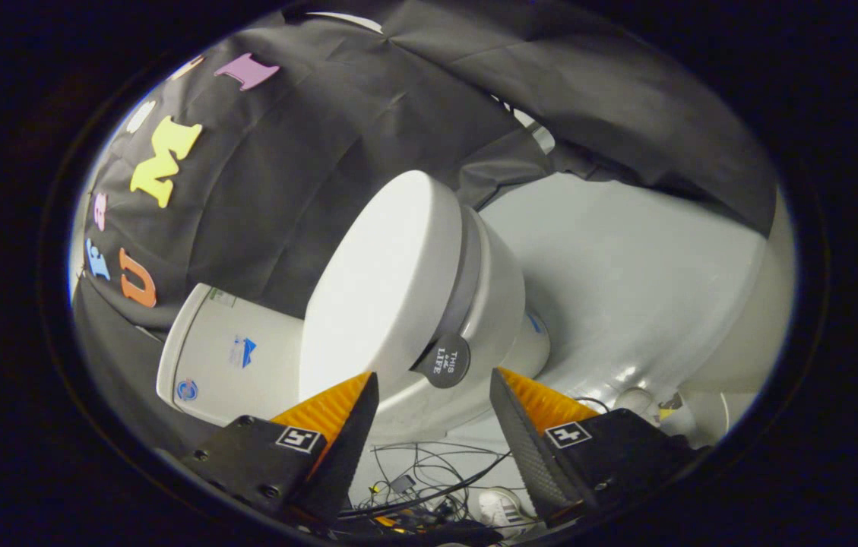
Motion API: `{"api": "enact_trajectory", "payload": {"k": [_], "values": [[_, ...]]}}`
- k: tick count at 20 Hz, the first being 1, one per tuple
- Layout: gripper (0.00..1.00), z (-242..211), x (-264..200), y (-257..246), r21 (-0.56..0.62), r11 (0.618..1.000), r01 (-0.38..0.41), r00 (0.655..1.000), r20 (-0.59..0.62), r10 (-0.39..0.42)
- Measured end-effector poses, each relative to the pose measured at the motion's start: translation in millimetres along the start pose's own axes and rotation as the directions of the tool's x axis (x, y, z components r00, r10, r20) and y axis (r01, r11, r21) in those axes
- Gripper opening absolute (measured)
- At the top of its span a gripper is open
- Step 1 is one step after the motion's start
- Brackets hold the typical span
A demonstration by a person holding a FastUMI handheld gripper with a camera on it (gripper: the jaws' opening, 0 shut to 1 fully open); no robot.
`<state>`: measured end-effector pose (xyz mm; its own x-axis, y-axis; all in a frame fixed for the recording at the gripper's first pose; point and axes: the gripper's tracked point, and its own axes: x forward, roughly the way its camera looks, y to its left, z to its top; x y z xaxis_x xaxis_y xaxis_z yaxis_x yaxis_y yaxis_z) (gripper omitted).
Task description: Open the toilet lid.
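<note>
Nearest the lens: two gripper fingers (432,384), spread well apart, nothing held between them, each carrying a small square marker tag on its base. Tips just short of the toilet's front edge, no visible contact with it.

Just ahead of the tips, between them: round dark handle tab (445,360) with pale lettering, fixed at the front edge of the toilet lid (375,281). Closer to the right finger's tip than the left's, though apart from both.

Toilet lid white, smooth, oval, lying down flat on the seat (466,277); grey band of seat visible beneath the lid's edge, white bowl (497,311) below that. Whole toilet tilted steeply in the view.

Beyond the lid, toward the left finger's side: white cistern (220,357) with small blue stickers on its face, butted against the back of the lid.

Behind everything: black cloth wall (307,152), creased, draped across the back and over the top.

To the right of the bowl: pale glossy floor or panel (626,273), bright reflections near its lower part.

Below and between the fingers: tangle of thin dark cables (429,486) on the floor, and a white shoe (501,507) with dark stripes just beside the right finger's base.
</note>
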<state>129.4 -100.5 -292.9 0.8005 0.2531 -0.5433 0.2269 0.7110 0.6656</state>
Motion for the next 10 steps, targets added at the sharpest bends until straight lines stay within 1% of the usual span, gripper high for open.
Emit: {"api": "enact_trajectory", "payload": {"k": [2,3,5,6,8,10], "values": [[0.85,-0.5,7.3,1.9,0.019,1.0,-0.021,1.0,-0.021,0.021],[0.82,0.4,12.2,0.2,0.024,1.0,-0.019,1.0,-0.024,0.02],[0.79,0.0,18.0,-5.0,0.043,0.999,-0.006,0.999,-0.038,0.007],[0.78,2.1,19.2,-3.6,0.062,0.998,-0.014,0.999,-0.038,0.016],[0.68,4.6,20.8,0.0,0.087,0.995,-0.038,0.998,-0.043,0.042],[0.57,6.3,26.6,-4.8,0.083,0.996,-0.025,0.999,-0.046,0.029]]}}
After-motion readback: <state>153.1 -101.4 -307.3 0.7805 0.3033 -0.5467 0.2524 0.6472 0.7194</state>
